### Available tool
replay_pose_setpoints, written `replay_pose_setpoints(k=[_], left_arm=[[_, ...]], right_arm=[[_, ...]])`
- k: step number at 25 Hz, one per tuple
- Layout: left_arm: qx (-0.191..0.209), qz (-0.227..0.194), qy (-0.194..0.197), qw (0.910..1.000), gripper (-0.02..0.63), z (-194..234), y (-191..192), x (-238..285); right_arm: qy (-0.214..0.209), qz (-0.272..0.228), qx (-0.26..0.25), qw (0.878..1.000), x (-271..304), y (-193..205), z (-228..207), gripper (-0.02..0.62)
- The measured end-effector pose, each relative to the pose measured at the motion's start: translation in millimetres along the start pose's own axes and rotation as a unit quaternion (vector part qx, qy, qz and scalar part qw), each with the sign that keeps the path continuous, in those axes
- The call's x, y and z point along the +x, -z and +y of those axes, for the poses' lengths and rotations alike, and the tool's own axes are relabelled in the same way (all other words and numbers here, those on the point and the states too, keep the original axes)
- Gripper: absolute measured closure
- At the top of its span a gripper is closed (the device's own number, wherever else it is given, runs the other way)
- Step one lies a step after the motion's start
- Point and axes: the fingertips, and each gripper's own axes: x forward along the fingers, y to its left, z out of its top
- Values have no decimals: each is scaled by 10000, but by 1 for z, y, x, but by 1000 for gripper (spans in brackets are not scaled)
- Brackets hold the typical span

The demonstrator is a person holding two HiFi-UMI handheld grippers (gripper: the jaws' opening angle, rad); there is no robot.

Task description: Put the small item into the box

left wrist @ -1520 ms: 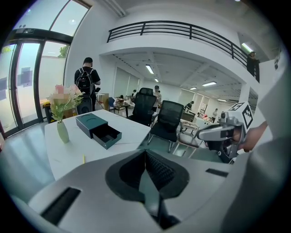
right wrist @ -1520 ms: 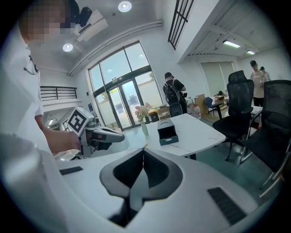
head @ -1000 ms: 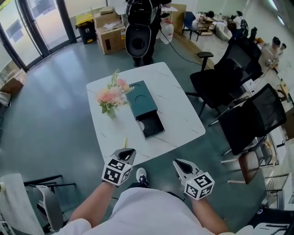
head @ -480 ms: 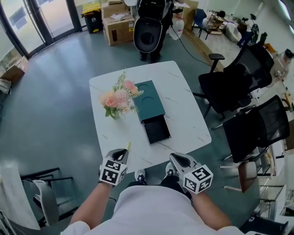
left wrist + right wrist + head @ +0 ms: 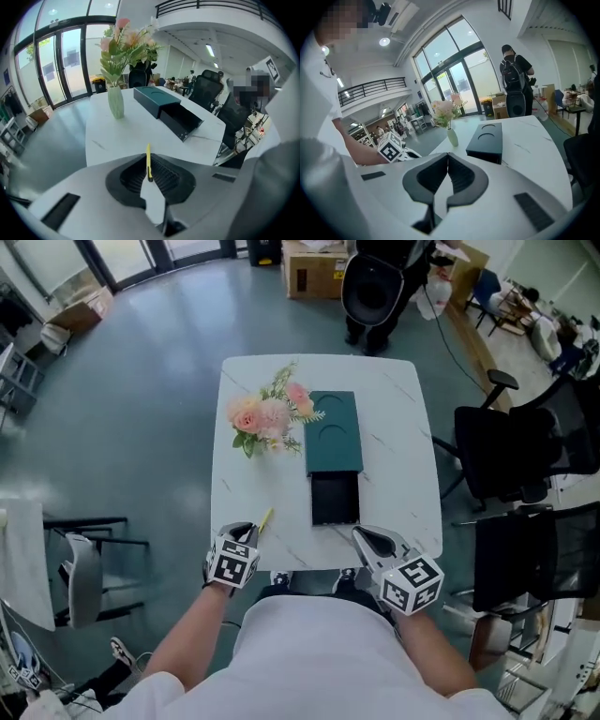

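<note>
A thin yellow small item (image 5: 265,519) lies on the white marble table (image 5: 394,409) near its front edge. My left gripper (image 5: 247,530) sits just short of the item's near end, jaws shut, not holding it. In the left gripper view the yellow item (image 5: 148,161) shows in line with the left gripper (image 5: 148,156). The dark teal box (image 5: 333,430) lies mid-table with its black drawer (image 5: 335,499) pulled out toward me. My right gripper (image 5: 361,534) hovers shut and empty at the front edge, right of the drawer. The right gripper (image 5: 448,154) faces the box (image 5: 486,138).
A vase of pink flowers (image 5: 272,416) stands left of the box. Black office chairs (image 5: 511,446) crowd the table's right side. A grey chair (image 5: 82,568) is at my left. A person with a black backpack (image 5: 375,287) stands past the far edge, by cardboard boxes (image 5: 314,254).
I have come up to the table, so it fills more of the head view. Both grippers now reach its near edge, and the left one has closed in on the yellow item.
</note>
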Motion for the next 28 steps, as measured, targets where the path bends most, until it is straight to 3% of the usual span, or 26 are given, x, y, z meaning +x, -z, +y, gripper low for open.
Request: replay_pose_setpoints(k=[2, 5, 10, 18, 26, 28], left_arm=[[-90, 108, -219, 9997, 583, 1, 5, 8], [-154, 374, -493, 9980, 513, 1, 16, 21], [-17, 751, -731, 9945, 499, -2, 30, 38], [37, 1210, -660, 9905, 495, -8, 44, 58], [34, 1398, -400, 9894, 500, -7, 46, 62], [86, 1374, -376, 9898, 540, -6, 44, 62]], right_arm=[[-242, 83, -128, 9996, 2, -6, -6, 580], [-567, 192, -277, 9978, 2, -11, -14, 580], [-864, 293, -412, 9950, -5, -12, -22, 580], [-701, 140, -314, 9969, -20, -13, -41, 580], [-448, 4, -64, 9990, -26, -7, -41, 580], [-421, -20, -49, 9991, -26, -6, -39, 580]])
